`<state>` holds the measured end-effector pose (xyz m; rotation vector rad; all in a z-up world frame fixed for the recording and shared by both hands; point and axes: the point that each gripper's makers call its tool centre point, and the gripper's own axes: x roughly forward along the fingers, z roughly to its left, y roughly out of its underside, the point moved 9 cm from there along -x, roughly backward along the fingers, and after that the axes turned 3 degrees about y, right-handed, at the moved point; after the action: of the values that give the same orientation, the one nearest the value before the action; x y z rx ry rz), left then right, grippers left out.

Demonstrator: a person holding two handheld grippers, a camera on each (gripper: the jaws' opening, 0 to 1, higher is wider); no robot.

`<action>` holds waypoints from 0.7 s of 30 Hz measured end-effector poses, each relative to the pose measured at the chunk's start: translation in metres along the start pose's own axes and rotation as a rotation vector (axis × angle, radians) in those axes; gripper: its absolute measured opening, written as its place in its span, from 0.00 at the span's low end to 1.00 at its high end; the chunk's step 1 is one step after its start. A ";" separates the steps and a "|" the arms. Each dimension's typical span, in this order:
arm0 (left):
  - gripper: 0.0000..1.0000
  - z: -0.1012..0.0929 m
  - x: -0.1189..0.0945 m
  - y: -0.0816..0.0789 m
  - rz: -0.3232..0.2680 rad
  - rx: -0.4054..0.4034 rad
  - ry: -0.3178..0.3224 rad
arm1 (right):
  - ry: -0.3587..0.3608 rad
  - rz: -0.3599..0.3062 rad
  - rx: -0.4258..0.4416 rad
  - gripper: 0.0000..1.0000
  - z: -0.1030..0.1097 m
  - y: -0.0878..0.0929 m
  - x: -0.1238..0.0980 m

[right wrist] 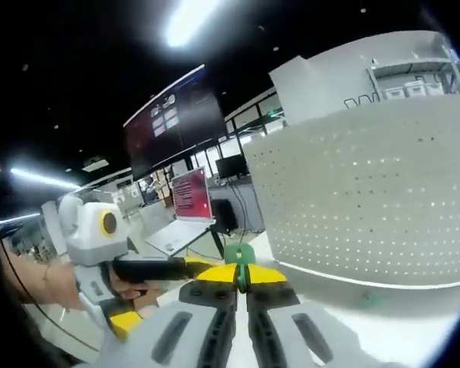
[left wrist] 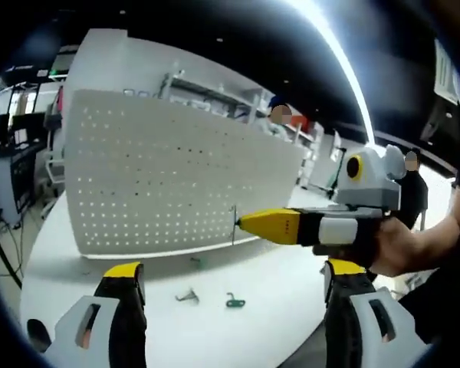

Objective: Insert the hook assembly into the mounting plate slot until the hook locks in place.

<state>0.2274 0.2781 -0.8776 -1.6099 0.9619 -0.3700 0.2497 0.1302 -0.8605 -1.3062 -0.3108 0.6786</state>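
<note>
We work at a white, smooth counter (left wrist: 276, 284) with a rounded edge, in a dim hall with a dark ceiling and long strip lights (left wrist: 333, 50). Behind stand metal shelves (left wrist: 215, 92), and in the right gripper view a big dark screen (right wrist: 172, 119), a red-lit monitor (right wrist: 189, 193) and an open laptop (right wrist: 176, 234).

A white pegboard (left wrist: 176, 176) stands upright on the counter, flat and matte, dotted with even rows of small round holes; this is our mounting plate. In the right gripper view it rises just right of the jaws.

Our left gripper (left wrist: 234, 307) has its yellow-tipped jaws spread wide, holding nothing. On the counter between them lie two small hooks: a thin grey wire one (left wrist: 187, 295) and a green one (left wrist: 235, 302), near each other but apart.

Our right gripper (left wrist: 249, 223) comes in from the right, its jaws pressed together on a thin wire hook (left wrist: 234, 224) held at the pegboard's lower right edge. In its own view the jaws pinch a small green piece (right wrist: 239, 255); whether the hook touches the board we cannot tell.
</note>
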 end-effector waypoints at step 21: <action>1.00 0.011 0.001 0.009 0.042 -0.011 -0.014 | 0.365 -0.285 -0.134 0.00 -0.074 -0.052 0.024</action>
<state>0.2324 0.2844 -0.8889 -1.5973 0.9870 -0.3242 0.3250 0.0817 -0.8331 -1.4492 -0.2404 0.1746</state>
